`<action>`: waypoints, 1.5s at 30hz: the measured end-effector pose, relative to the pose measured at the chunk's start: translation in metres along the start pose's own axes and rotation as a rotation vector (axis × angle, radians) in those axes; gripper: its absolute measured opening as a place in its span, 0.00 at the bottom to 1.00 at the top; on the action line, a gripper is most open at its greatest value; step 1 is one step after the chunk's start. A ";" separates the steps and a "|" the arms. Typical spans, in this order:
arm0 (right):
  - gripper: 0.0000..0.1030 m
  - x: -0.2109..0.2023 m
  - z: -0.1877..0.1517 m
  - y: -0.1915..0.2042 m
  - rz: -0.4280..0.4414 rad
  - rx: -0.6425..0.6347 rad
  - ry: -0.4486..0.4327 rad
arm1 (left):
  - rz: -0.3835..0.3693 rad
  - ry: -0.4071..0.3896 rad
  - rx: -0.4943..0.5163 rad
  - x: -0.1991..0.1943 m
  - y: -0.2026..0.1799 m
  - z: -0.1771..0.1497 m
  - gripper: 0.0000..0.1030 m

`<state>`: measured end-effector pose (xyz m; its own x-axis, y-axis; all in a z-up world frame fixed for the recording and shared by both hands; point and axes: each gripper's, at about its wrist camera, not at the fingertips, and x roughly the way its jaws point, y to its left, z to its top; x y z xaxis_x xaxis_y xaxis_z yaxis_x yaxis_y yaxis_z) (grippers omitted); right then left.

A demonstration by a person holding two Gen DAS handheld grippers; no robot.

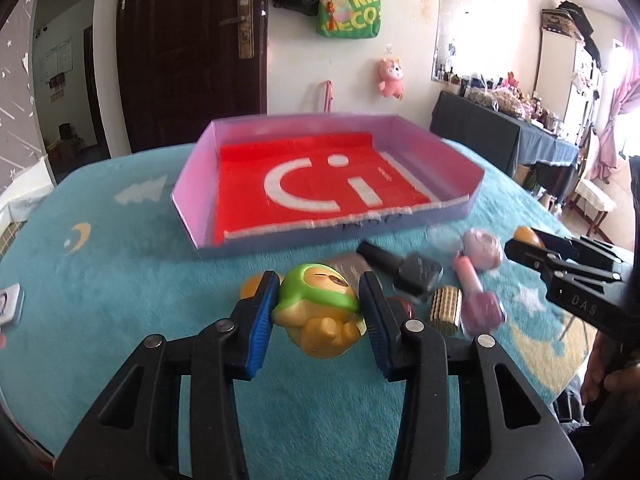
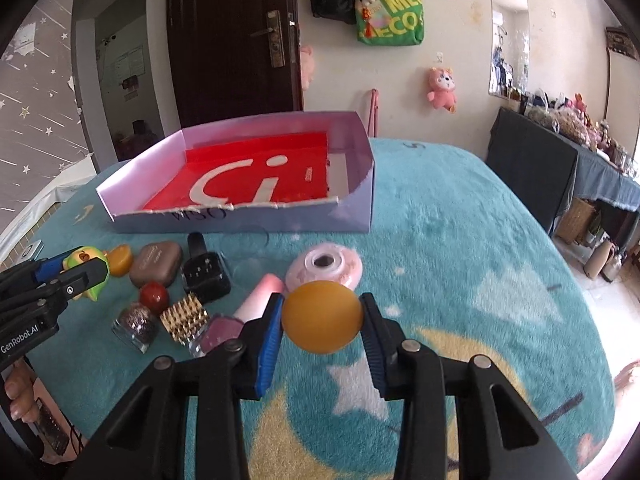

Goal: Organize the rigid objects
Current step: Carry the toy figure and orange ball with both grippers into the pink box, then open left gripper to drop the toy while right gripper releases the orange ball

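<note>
Figurine first: my left hand-held gripper (image 1: pixel 320 300) is clamped on a green-hooded toy figurine (image 1: pixel 316 312), blue pads pressing both its sides, the toy lifted clear of the teal plush cover (image 1: pixel 120 300) on the surface; my right hand-held gripper (image 2: pixel 322 322) holds an amber egg-shaped stone (image 2: pixel 322 318) the same way, squeezed between its pads and raised above the cover.

Beyond both grippers sits the open lilac cardboard box (image 2: pixel 368 184), shallow, with a red sheet bearing white lettering (image 2: pixel 256 176) lying flat on its floor; I see nothing else inside it.

Between the box and my grippers the remaining pieces lie loose on the cover; from the right wrist view I pick out a smaller amber stone (image 2: pixel 119 260) beside a brown rounded case (image 2: pixel 156 268), a black square-bottomed nail polish bottle (image 2: pixel 206 274) just right of that, a red ball (image 2: pixel 154 296) and a glittery bottle (image 2: pixel 136 326) nearer me, a gold studded block (image 2: pixel 184 318) touching or nearly touching a mauve nail polish bottle with a pink cap (image 2: pixel 240 316), and a pink round compact with a dark centre hole (image 2: pixel 325 266) just behind the held stone; a clear round lid (image 2: pixel 250 266) is faint and I cannot tell its exact edges.

Off to the left edge a small silver item (image 1: pixel 10 304) lies apart from the rest; too cropped to name.
</note>
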<state>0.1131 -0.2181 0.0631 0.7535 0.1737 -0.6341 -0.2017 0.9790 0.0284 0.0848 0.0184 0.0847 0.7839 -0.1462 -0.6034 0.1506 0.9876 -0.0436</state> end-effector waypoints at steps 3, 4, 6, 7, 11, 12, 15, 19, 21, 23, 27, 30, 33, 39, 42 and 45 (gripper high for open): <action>0.39 -0.001 0.020 0.001 0.019 -0.018 -0.030 | 0.004 -0.017 0.011 0.002 0.006 0.019 0.38; 0.39 0.000 0.030 0.001 0.030 -0.023 -0.040 | 0.007 -0.019 0.016 0.005 0.009 0.026 0.38; 0.39 0.004 0.047 0.001 0.050 -0.029 -0.052 | 0.007 -0.015 0.028 0.014 0.014 0.041 0.38; 0.39 0.008 0.058 0.002 0.060 -0.038 -0.054 | 0.013 -0.012 0.038 0.018 0.016 0.046 0.38; 0.39 0.034 0.094 0.011 0.069 -0.110 -0.028 | 0.057 0.011 0.100 0.041 0.019 0.068 0.38; 0.39 0.042 0.101 0.014 0.060 -0.131 -0.018 | 0.067 0.024 0.111 0.048 0.021 0.074 0.38; 0.39 0.070 0.117 0.023 0.047 -0.183 0.034 | 0.061 0.065 0.118 0.064 0.026 0.083 0.38; 0.39 0.106 0.129 0.031 0.054 -0.228 0.131 | 0.048 0.133 0.117 0.086 0.033 0.090 0.38; 0.39 0.119 0.131 0.034 0.056 -0.244 0.176 | 0.044 0.172 0.116 0.096 0.035 0.091 0.38; 0.39 0.131 0.134 0.036 0.067 -0.255 0.224 | 0.053 0.196 0.129 0.106 0.036 0.093 0.38; 0.39 0.145 0.135 0.038 0.065 -0.268 0.294 | 0.045 0.251 0.137 0.120 0.038 0.093 0.38; 0.39 0.154 0.135 0.038 0.056 -0.277 0.337 | 0.044 0.281 0.132 0.128 0.038 0.093 0.38; 0.39 0.162 0.135 0.036 0.054 -0.282 0.376 | 0.034 0.300 0.123 0.134 0.040 0.093 0.38; 0.39 0.172 0.133 0.034 0.049 -0.294 0.415 | 0.024 0.344 0.113 0.144 0.044 0.091 0.38; 0.39 0.174 0.128 0.034 0.045 -0.309 0.427 | 0.025 0.337 0.125 0.144 0.045 0.090 0.38; 0.39 0.173 0.127 0.034 0.045 -0.311 0.424 | 0.022 0.337 0.131 0.142 0.046 0.088 0.39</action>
<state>0.3165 -0.1412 0.0523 0.4333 0.0933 -0.8964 -0.4532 0.8823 -0.1272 0.2562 0.0381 0.0665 0.5487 -0.0766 -0.8325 0.2289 0.9715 0.0615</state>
